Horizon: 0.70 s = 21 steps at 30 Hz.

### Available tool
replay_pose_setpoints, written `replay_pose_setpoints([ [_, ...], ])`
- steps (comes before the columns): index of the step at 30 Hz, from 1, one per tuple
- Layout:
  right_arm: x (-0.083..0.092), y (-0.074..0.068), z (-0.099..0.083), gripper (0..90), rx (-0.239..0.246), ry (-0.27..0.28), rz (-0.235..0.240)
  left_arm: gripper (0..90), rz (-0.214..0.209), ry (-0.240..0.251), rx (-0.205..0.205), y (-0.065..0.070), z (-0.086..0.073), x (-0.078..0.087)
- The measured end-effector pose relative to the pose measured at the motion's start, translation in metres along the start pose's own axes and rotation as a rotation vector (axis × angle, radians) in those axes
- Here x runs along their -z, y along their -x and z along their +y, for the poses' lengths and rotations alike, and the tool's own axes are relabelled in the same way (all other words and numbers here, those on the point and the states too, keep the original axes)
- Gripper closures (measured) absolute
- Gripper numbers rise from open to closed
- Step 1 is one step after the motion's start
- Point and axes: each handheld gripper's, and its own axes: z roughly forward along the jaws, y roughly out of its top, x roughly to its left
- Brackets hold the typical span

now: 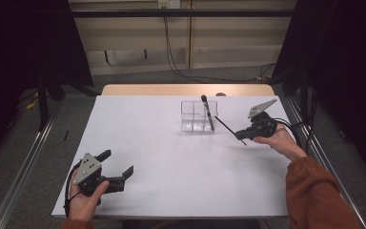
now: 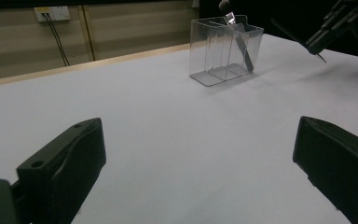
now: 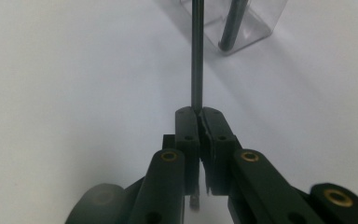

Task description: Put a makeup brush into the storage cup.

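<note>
Right hand-held gripper (image 3: 198, 114) pinches a thin black rod (image 3: 196, 56) beside the clear organizer (image 1: 198, 116) — left hand-held gripper (image 1: 116, 164) spread wide.

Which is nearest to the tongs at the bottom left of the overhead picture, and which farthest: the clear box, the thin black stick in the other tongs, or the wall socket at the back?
From the left tongs, in the high view:
1. Clear box, mid-table, up and to the right.
2. Thin black stick, just right of the box, held in the right tongs.
3. Wall socket, on the far wall beyond the table.
</note>
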Motion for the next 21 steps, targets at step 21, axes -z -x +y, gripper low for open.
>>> replay_pose_setpoints([
  [21,0.007,-0.021,-0.007,86.8,-0.106,0.286,-0.064,2.4,-0.036,0.013,0.011,0.007,0.005,0.0],
])
